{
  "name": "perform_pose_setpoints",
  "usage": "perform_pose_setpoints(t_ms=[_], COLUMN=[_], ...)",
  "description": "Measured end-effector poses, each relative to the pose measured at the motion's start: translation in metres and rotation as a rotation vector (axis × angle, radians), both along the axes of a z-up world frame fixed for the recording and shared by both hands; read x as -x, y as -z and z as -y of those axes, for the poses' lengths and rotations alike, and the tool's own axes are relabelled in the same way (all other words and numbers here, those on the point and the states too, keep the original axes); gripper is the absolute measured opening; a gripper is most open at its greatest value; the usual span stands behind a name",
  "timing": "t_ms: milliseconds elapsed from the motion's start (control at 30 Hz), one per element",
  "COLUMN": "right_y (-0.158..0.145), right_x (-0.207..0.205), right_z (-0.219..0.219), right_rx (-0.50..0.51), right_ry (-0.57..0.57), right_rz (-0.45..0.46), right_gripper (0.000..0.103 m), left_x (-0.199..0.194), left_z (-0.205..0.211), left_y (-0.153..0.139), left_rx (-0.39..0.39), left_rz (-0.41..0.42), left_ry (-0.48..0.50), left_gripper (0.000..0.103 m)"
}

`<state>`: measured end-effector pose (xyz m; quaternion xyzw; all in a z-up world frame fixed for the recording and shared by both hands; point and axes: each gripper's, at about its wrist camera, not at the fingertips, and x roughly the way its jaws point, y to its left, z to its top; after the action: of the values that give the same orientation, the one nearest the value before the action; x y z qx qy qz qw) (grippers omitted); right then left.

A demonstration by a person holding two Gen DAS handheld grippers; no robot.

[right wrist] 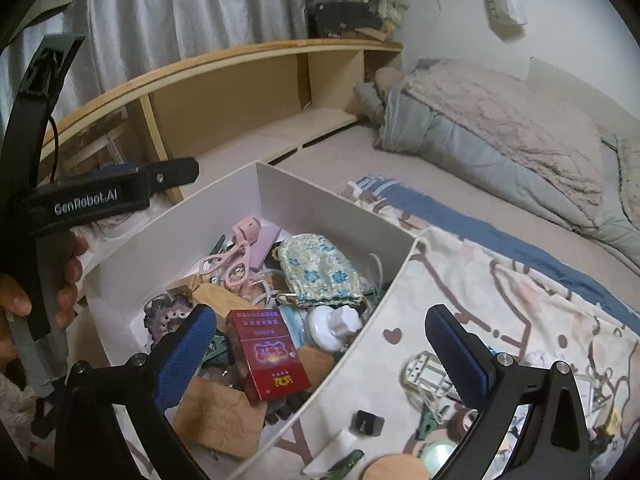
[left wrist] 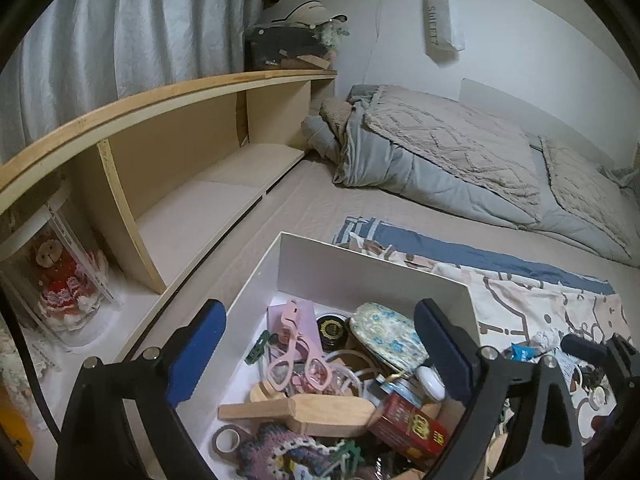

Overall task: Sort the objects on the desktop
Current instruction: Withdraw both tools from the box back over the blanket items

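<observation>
Right wrist: red box (right wrist: pixel 267 354) flat in white bin (right wrist: pixel 320 196), long axis away from camera.

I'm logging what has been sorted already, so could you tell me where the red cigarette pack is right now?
The red cigarette pack lies inside the white box, near its front, just left of the white round bottle and below the floral pouch.

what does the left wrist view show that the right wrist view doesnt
Only the left wrist view shows the doll in a red dress inside a clear case on the shelf, and a roll of tape in the box.

Only the right wrist view shows the loose items on the patterned blanket right of the box: a black cube, green clips, a round wooden lid, plus the hand holding the left gripper.

Both show the white box, red cigarette pack, pink eyelash curler and floral pouch.
</observation>
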<state>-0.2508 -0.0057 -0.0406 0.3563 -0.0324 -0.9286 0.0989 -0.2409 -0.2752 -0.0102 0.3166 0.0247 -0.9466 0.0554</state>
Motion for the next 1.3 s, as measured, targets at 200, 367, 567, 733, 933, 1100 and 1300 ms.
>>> perform_pose_setpoints(t_ms=[200,367,567,733,933,1100,1300], right_y=[-0.01,-0.008,-0.002,0.001,0.004,0.006,0.009], right_x=[-0.019,-0.04,-0.065,-0.087,-0.11,-0.126,-0.148], right_z=[-0.025,-0.051,-0.086,-0.115,-0.142,-0.159,-0.181], right_rx=[0.007,0.009,-0.011,-0.029,-0.028,-0.036,-0.039], right_ry=[0.049,0.112,0.199,0.266,0.322,0.351,0.385], right_rz=[-0.015,-0.009,0.011,0.028,0.04,0.047,0.053], right_gripper=[0.103,0.103,0.103,0.103,0.103,0.103,0.103], left_x=[-0.014,-0.027,-0.042,-0.054,-0.064,-0.068,-0.074], left_z=[-0.023,-0.045,-0.077,-0.108,-0.139,-0.159,-0.184], left_y=[-0.006,-0.008,-0.009,-0.009,-0.007,-0.004,0.001], left_rx=[0.016,0.026,0.027,0.047,0.044,0.04,0.042], left_rz=[0.001,0.003,0.009,0.011,0.02,0.031,0.033], left_ry=[0.027,0.06,0.12,0.18,0.235,0.265,0.303], left_gripper=[0.096,0.096,0.096,0.096,0.096,0.096,0.096])
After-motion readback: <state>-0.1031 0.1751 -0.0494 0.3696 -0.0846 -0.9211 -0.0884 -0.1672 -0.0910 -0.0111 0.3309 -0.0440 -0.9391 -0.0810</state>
